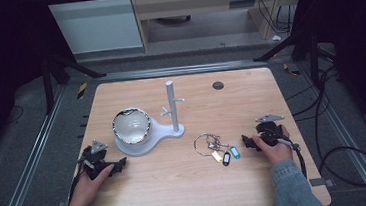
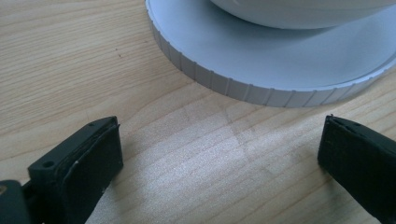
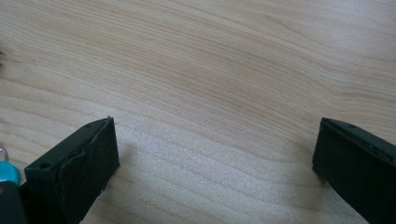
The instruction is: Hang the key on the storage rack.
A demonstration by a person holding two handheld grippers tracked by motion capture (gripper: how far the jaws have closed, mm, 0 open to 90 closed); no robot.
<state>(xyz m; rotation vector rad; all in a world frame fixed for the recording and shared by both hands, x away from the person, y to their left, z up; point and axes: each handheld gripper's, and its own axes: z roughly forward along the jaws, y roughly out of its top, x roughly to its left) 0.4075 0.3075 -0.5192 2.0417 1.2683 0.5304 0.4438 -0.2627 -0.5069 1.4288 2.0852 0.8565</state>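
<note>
Both tongs sat wide open with nothing between them, resting on the counter [image 1: 178, 183]. The left tongs [image 1: 118, 165] were just near-left of the white stand's base [image 1: 161, 131], the right tongs [image 1: 247, 141] just right of the key bunch [image 1: 215, 146].

A light wooden worktop [image 1: 179, 193] is framed by metal rails [image 1: 29, 151] on grey flooring. A dark round grommet [image 1: 218, 85] is set near its far edge, and black cables [image 1: 334, 135] are coiled at the right.
</note>
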